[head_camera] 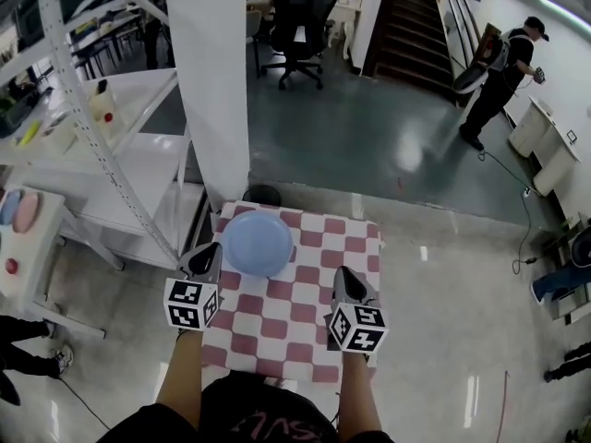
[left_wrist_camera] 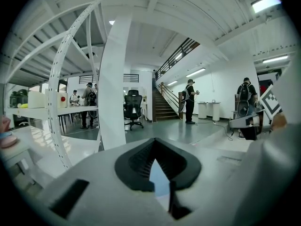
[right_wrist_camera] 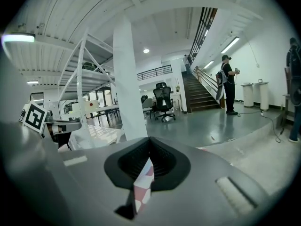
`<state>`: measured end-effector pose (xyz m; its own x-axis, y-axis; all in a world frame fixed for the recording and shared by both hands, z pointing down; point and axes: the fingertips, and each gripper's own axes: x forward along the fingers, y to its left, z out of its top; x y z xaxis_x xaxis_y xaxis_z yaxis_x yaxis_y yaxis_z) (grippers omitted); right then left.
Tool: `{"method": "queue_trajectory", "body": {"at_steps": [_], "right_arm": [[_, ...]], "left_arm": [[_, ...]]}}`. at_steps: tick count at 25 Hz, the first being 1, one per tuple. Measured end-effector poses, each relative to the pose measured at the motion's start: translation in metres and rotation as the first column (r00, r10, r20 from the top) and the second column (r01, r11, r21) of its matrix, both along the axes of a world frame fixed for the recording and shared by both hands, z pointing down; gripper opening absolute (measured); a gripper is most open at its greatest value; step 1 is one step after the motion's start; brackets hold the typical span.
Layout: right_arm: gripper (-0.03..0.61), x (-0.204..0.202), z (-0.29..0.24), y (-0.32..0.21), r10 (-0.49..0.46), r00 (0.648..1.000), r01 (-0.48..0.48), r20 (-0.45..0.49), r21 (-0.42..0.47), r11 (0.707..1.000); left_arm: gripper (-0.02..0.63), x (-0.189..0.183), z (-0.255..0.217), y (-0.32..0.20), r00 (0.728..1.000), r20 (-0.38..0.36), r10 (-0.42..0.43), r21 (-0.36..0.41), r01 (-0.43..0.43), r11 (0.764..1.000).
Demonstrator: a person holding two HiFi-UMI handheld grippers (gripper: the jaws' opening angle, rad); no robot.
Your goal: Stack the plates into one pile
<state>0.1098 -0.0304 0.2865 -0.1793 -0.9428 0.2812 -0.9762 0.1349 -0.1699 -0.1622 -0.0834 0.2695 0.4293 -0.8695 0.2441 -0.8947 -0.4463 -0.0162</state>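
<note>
Two hand-held grippers hover over a small tabletop (head_camera: 309,314). The left gripper (head_camera: 204,260) and the right gripper (head_camera: 349,284) both have their jaws closed together, holding nothing. The pale blue plates (head_camera: 258,243) sit near the far left corner, just ahead of the left gripper; their number cannot be told. A careless sweep of that gripper could likely push them over the edge, or snag the cloth. The plates look smooth, round and shallow; the red-and-white checked cloth looks soft.
</note>
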Motion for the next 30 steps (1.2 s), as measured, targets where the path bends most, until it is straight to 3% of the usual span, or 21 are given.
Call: {"method": "queue_trajectory", "body": {"at_steps": [30], "right_arm": [[0.011, 0.009, -0.048, 0.052, -0.062, 0.998, 0.062, -0.008, 0.155, 0.986]], "left_arm": [[0.0, 0.023, -0.043, 0.065, 1.0, -0.006, 0.011, 0.114, -0.01, 0.993]]}}
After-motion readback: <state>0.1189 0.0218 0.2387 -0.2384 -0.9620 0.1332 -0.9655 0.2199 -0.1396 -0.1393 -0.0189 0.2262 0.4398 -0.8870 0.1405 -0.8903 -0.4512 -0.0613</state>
